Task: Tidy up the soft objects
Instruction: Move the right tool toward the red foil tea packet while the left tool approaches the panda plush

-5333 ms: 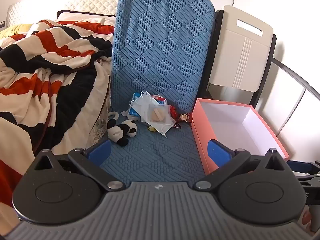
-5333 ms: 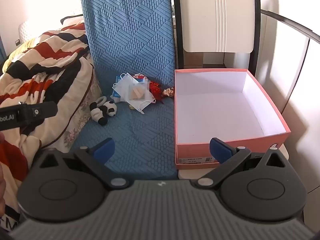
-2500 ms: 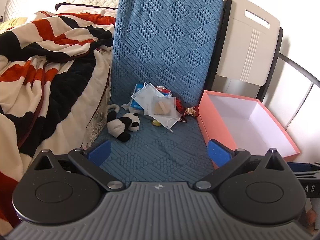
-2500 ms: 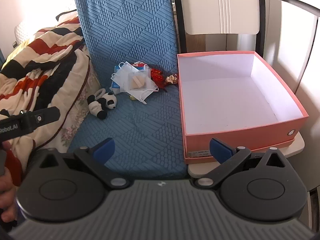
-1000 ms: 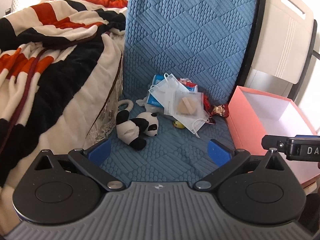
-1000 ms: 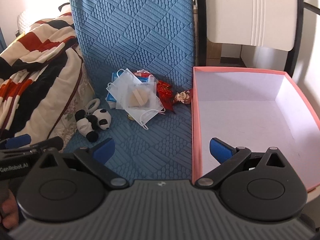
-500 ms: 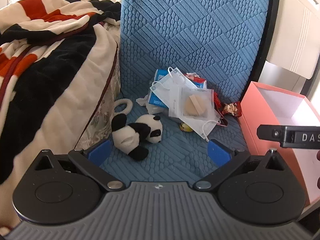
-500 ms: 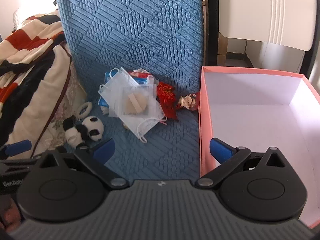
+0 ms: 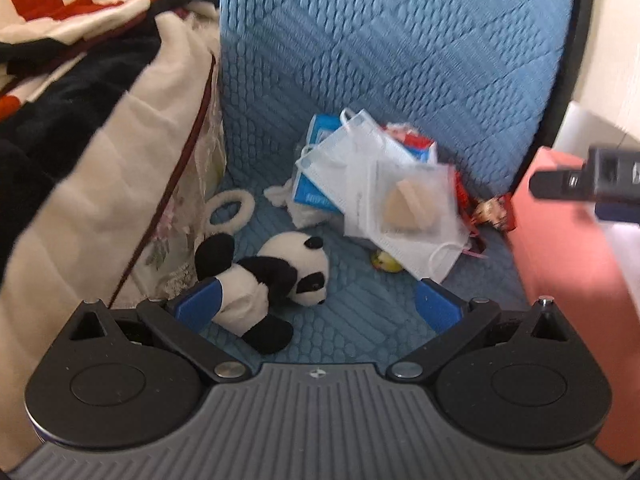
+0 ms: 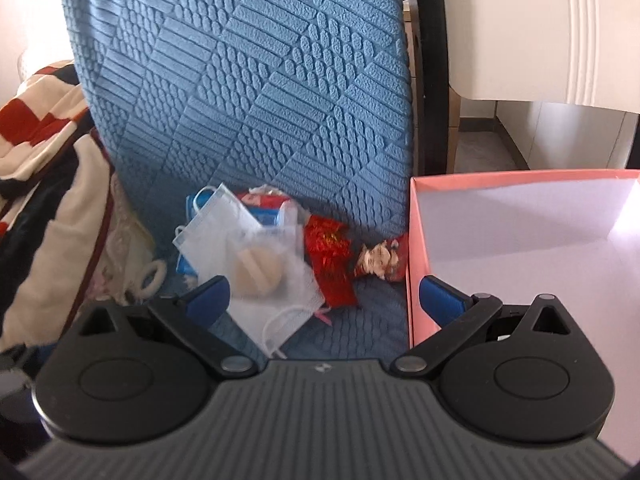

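A black-and-white plush panda [image 9: 276, 276] lies on the blue quilted cushion [image 9: 360, 312], partly between the fingers of my open left gripper [image 9: 316, 304]. Behind it sits a pile: white face masks [image 9: 384, 184], a clear bag with a beige puff [image 9: 404, 208], a blue packet [image 9: 308, 192] and a red doll [image 9: 490, 212]. My right gripper [image 10: 326, 294] is open and low over the same pile, with the puff bag [image 10: 258, 268] and the red doll [image 10: 340, 264] just ahead of its fingers. The pink box [image 10: 528, 240] stands open on the right.
A striped red, black and cream blanket [image 9: 80, 92] hangs over the bed on the left. The cushion's upright back [image 10: 248, 80] rises behind the pile. A white folding chair [image 10: 540, 28] stands behind the box. The right gripper's body [image 9: 584, 180] pokes in over the box.
Both grippers have moved forward and down toward the pile. The panda now lies partly between the left fingers, and the masks and doll sit close before the right fingers.
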### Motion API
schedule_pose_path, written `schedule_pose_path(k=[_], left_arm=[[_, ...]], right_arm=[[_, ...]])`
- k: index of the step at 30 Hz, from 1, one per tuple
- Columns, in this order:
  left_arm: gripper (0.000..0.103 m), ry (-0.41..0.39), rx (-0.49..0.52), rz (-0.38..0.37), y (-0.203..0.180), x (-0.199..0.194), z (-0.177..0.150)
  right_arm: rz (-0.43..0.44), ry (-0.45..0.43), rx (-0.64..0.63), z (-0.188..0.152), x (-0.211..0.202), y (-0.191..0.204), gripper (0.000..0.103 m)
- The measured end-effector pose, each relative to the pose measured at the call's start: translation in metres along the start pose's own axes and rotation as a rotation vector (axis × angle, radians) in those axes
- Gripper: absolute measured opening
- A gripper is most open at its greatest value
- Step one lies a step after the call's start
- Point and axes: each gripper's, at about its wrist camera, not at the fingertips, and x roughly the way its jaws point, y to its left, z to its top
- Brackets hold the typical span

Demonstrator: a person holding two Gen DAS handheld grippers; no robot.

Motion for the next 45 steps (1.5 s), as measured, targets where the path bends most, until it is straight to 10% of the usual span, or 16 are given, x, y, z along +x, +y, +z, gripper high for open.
schedule_pose_path(k=[9,19,22,24,45], left_arm=[[0.103,0.056,-0.095,0.073,0.022,0.039,-0.003],[0.102,0.072,-0.243,0.081,0.045,0.05,-0.007],[0.099,0.069,-0.282,0.067,0.05,0.05,-0.009],[0.096,0.061,-0.306,0.048,0.051,0.047,-0.011],[0.093,0.052,-0.41,0.082,0.065,0.06,-0.013]], right_arm=[[-0.006,0.027,0.019,0.014,0.053,0.006,0.073],[-0.099,-0.005,-0.017,0.029,0.085,0.02,0.074],[-0.126,0.012,-0.065,0.031,0.094,0.027,0.037],[-0.137,0.054,-0.035,0.03,0.104,0.025,0.03],[-0.112,0.127,0.043,0.014,0.184,0.015,0.05]])
